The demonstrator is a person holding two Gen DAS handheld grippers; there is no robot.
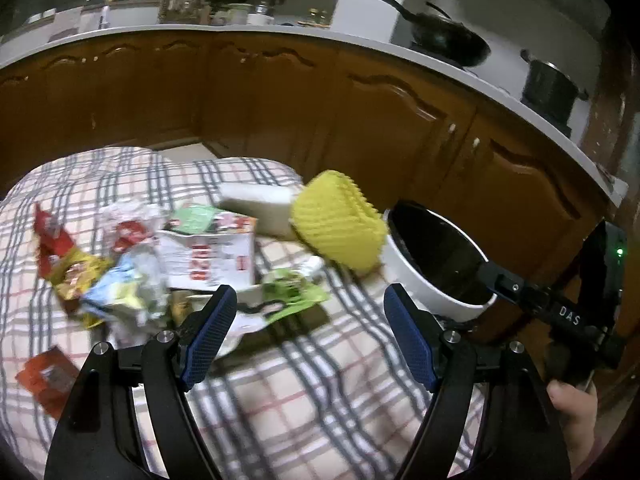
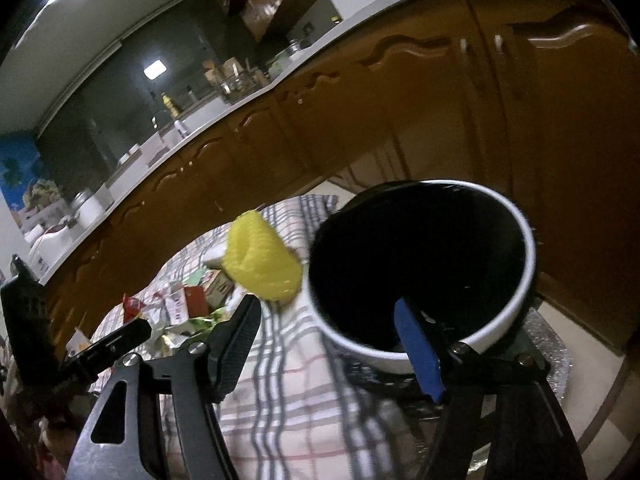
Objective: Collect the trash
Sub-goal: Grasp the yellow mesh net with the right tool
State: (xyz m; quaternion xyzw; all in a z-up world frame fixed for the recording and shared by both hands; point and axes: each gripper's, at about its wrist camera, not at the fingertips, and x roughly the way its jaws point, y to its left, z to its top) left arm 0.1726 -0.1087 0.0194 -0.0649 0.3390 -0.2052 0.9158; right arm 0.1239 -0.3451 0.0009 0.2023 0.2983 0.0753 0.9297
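Observation:
A yellow foam net sleeve [image 1: 338, 224] is in the air or propped just left of the white bin [image 1: 430, 280] with a black liner; it also shows in the right wrist view [image 2: 262, 264] beside the bin [image 2: 496, 312]. A pile of wrappers and a torn carton [image 1: 212, 256] lies on the checked cloth [image 1: 304, 392]. My left gripper [image 1: 310, 332] is open and empty above the cloth, near a green wrapper [image 1: 292, 296]. My right gripper [image 2: 328, 344] is open and empty at the bin's near rim.
Brown kitchen cabinets [image 1: 280, 100] with a white counter stand behind the table. A wok [image 1: 448, 36] and a pot [image 1: 552, 84] sit on the counter. A red packet [image 1: 48, 376] lies at the cloth's left edge. A white box [image 1: 256, 204] lies behind the pile.

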